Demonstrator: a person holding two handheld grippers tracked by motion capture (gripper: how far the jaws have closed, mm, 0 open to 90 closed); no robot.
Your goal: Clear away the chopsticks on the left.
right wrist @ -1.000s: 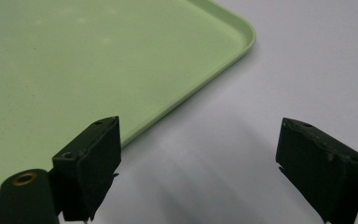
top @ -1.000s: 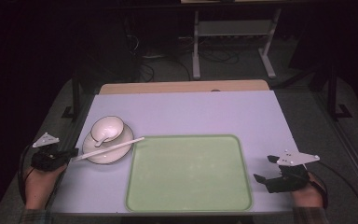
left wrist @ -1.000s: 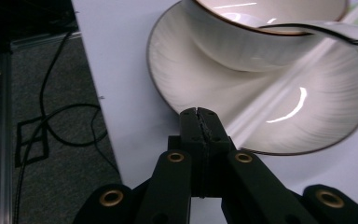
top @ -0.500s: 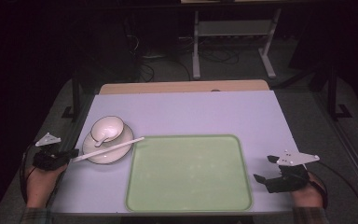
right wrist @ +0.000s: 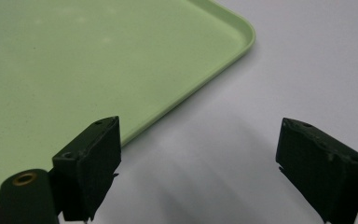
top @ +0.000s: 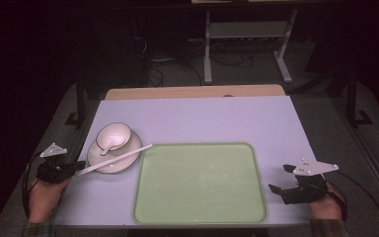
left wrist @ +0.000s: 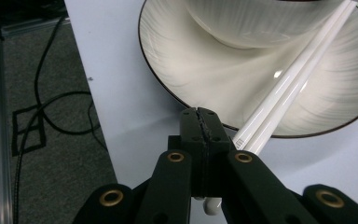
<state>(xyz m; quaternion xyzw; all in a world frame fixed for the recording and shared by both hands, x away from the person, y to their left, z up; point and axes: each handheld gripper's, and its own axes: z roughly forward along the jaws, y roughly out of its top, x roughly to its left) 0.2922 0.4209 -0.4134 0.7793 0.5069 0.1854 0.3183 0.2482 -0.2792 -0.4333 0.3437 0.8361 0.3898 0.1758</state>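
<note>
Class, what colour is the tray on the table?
Pale green tray, clearest in the high view.

Likely a lab: dim room, floor cables [top: 227,59], metal stand [top: 246,34].

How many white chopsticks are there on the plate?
2. Both long white chopsticks lie side by side across the round white dark-rimmed plate, beside the white bowl. Their near ends run under the shut left hand-held gripper.

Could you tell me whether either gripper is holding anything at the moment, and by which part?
The left gripper is shut beside the chopsticks' near ends; a hold cannot be told. The right gripper is open, holding nothing.
</note>
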